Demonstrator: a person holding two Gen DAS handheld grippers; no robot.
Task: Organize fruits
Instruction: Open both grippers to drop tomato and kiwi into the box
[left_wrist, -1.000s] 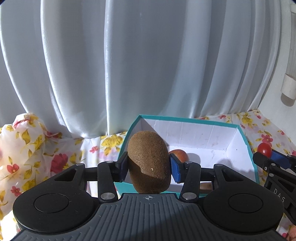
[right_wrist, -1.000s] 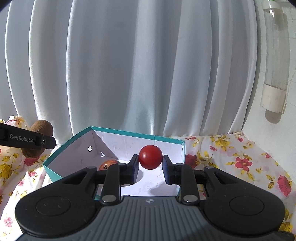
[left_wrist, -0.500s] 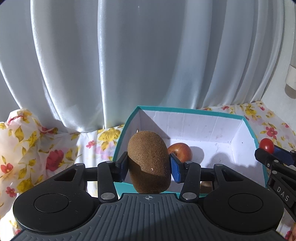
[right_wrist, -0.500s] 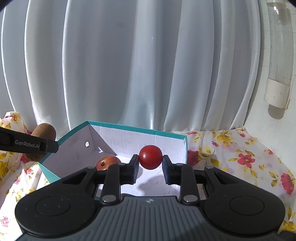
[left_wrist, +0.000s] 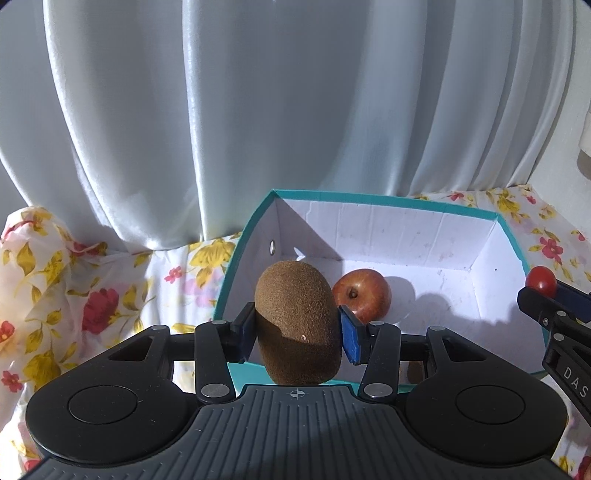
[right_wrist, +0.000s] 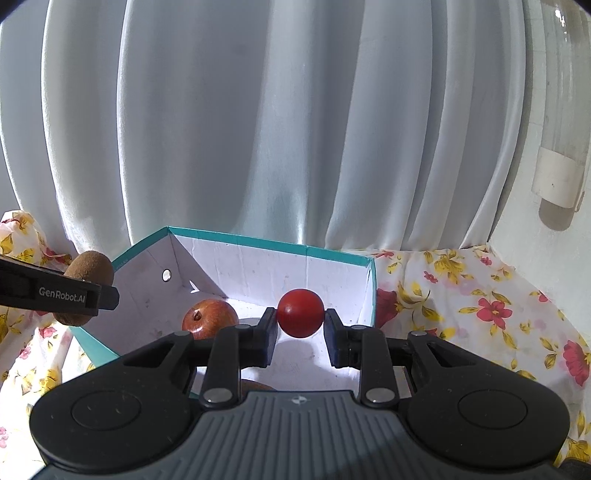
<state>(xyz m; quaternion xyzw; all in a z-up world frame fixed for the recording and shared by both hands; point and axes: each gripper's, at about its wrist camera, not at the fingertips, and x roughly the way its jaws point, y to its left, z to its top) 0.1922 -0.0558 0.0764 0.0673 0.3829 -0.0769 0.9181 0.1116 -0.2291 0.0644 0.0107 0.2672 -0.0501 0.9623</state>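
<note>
My left gripper (left_wrist: 297, 328) is shut on a brown kiwi (left_wrist: 297, 317), held above the near left rim of a teal box with white inside walls (left_wrist: 388, 232). My right gripper (right_wrist: 301, 325) is shut on a small red tomato (right_wrist: 300, 312), held over the box (right_wrist: 266, 266). A red apple (left_wrist: 364, 299) lies on the box floor near its left side; it also shows in the right wrist view (right_wrist: 208, 317). The kiwi shows at the left of the right wrist view (right_wrist: 88, 269), and the tomato at the right of the left wrist view (left_wrist: 541, 282).
A floral cloth (right_wrist: 480, 302) covers the table around the box. A white curtain (left_wrist: 258, 110) hangs close behind the box. A white wall fitting (right_wrist: 557, 181) is on the wall at the right. A brown fruit (right_wrist: 258, 386) lies partly hidden under my right gripper.
Both grippers have moved forward and lower over the box, still holding their fruits. The box and the apple look larger and more of the box floor shows.
</note>
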